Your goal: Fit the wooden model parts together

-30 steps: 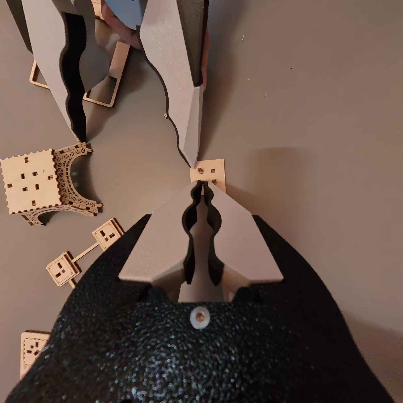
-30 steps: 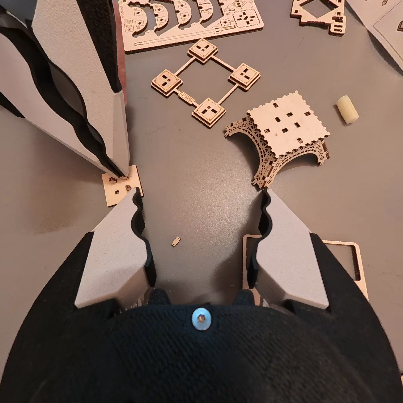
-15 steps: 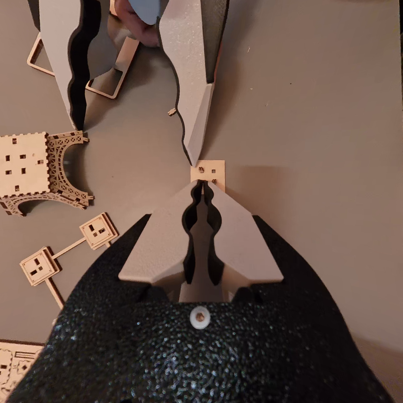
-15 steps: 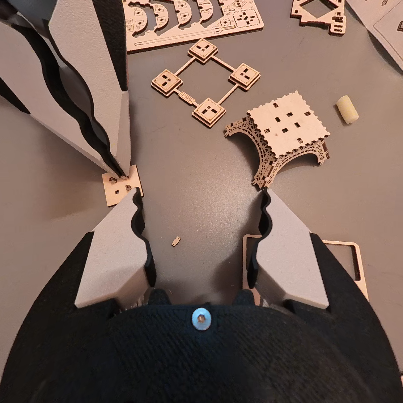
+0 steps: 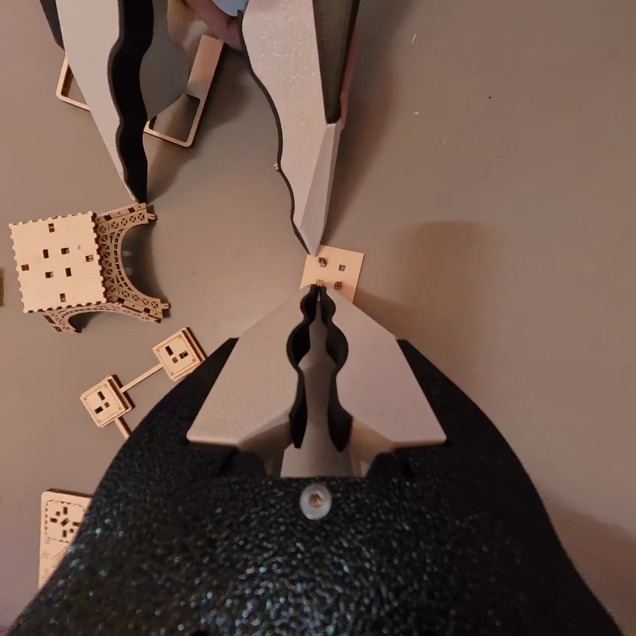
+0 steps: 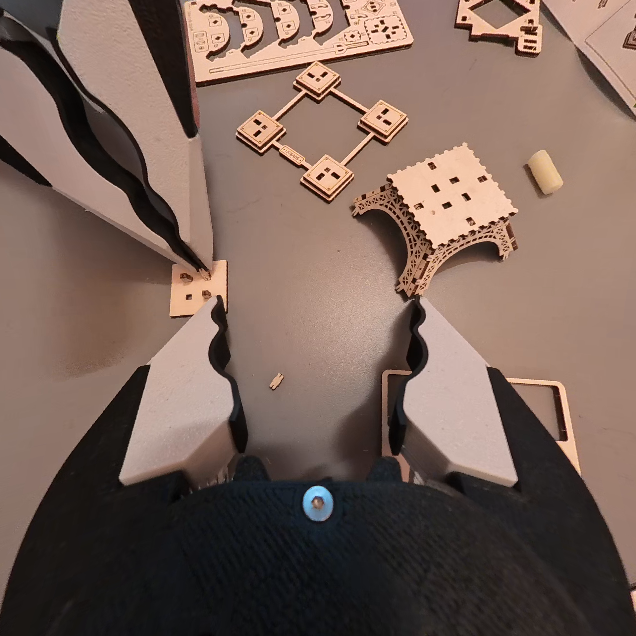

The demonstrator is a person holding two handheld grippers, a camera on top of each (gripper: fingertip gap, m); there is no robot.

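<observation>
Pinching a tiny peg (image 5: 320, 283) at their very tips, the left gripper (image 5: 319, 289) fingers are drawn together over the near edge of the small square plate (image 5: 344, 272), which lies flat on the grey table (image 5: 481, 172). Two more pegs already stand in the plate's holes; one hole shows bare. Across the plate, the right gripper (image 6: 318, 303) is spread wide and holds nothing: its left fingertip (image 6: 216, 301) sits at the plate's corner (image 6: 220, 289), its right fingertip is just short of the arched tower base (image 6: 447, 213). Between those fingers the table is bare except for one loose peg (image 6: 275, 381), and a thin frame (image 6: 557, 399) lies under the right finger. Beyond the tower base sit the four-pad base frame (image 6: 323, 127), a cut-out sheet (image 6: 296, 38) and a pale cylinder (image 6: 545, 176), all well apart from the plate. To the right of the left gripper's fingers the table is bare.
</observation>
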